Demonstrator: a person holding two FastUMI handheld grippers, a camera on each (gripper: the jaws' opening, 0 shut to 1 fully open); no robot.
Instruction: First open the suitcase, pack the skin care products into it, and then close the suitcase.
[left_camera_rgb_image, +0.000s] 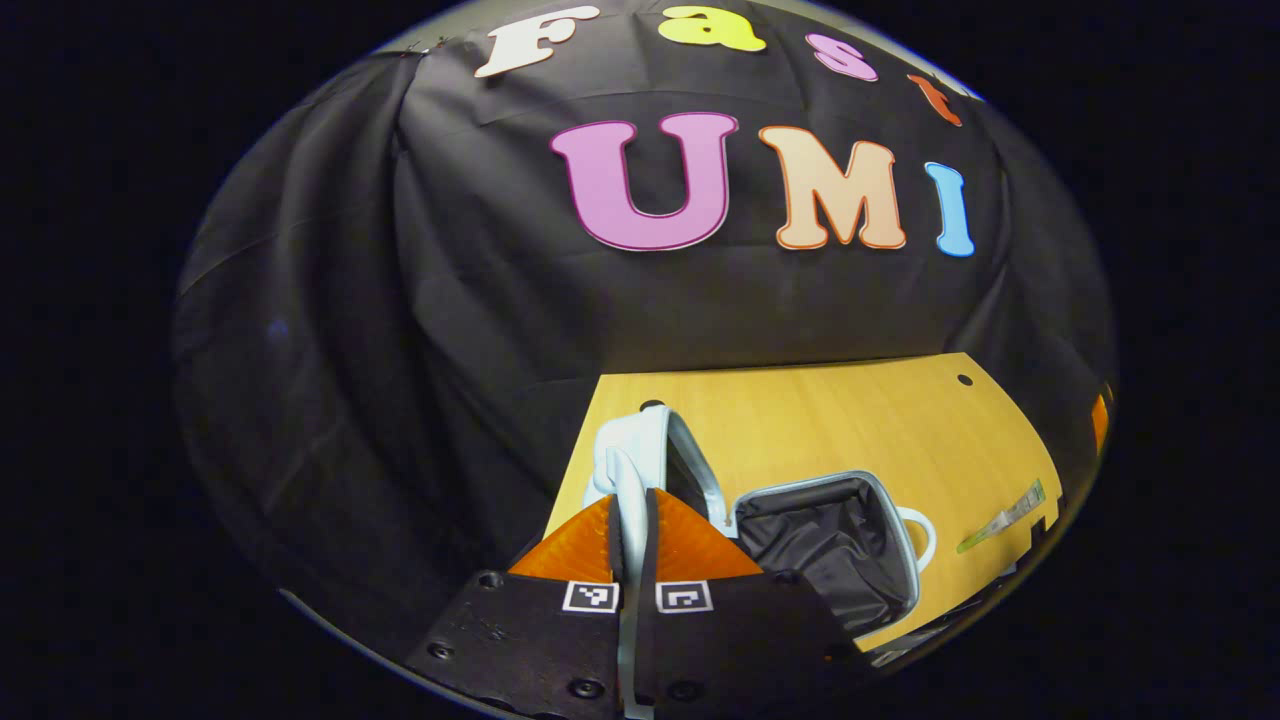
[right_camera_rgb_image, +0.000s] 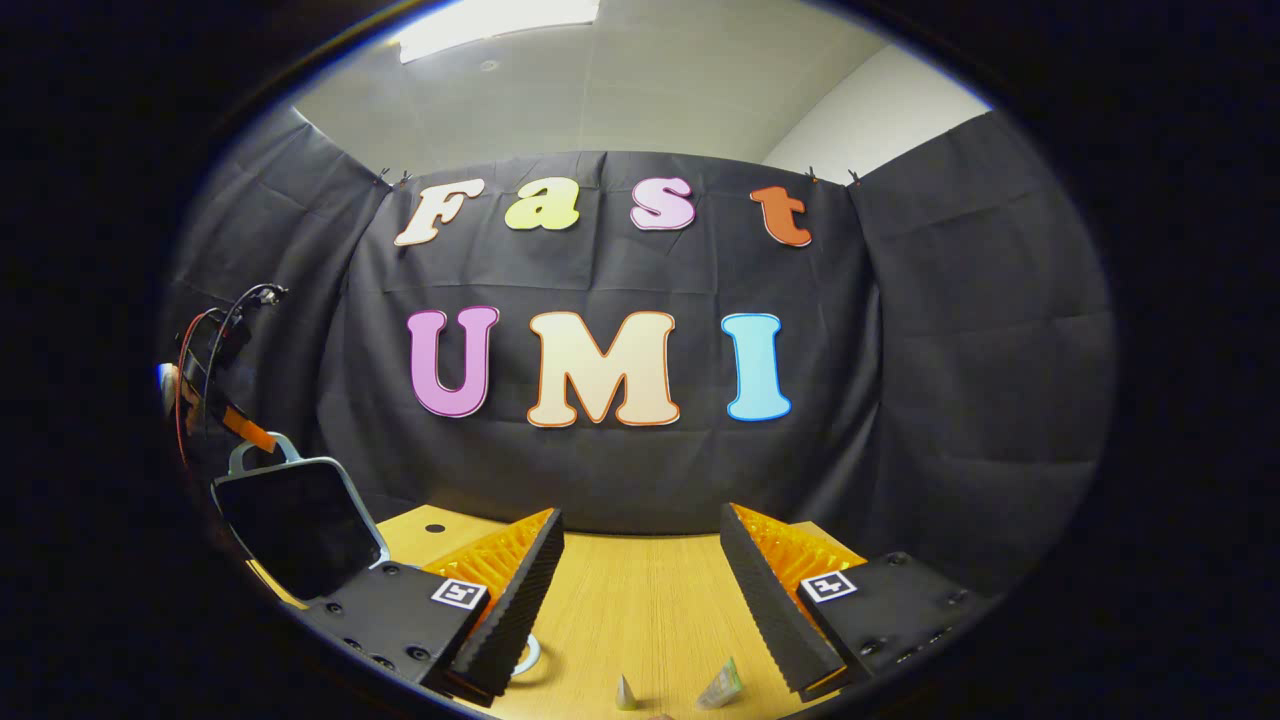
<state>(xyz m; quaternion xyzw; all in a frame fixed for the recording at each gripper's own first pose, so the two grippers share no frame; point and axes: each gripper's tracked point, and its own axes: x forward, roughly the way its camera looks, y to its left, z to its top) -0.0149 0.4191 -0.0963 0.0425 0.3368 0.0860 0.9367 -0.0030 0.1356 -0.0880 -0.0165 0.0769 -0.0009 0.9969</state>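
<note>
Here, left tool (left_camera_rgb_image: 634, 540) clenched on raised suitcase lid (left_camera_rgb_image: 640, 450); right tool (right_camera_rgb_image: 640, 590) released, well apart.

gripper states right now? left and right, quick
Left gripper: closed on the rim of the pale blue suitcase lid, holding it raised.
Right gripper: open, holding nothing, above the yellow wooden table.

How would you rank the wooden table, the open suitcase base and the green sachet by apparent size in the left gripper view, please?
1. Wooden table, largest.
2. Open suitcase base, with its dark lining.
3. Green sachet, smallest: a thin strip near the table's far right edge, further off, so it may look smaller than it is.
</note>
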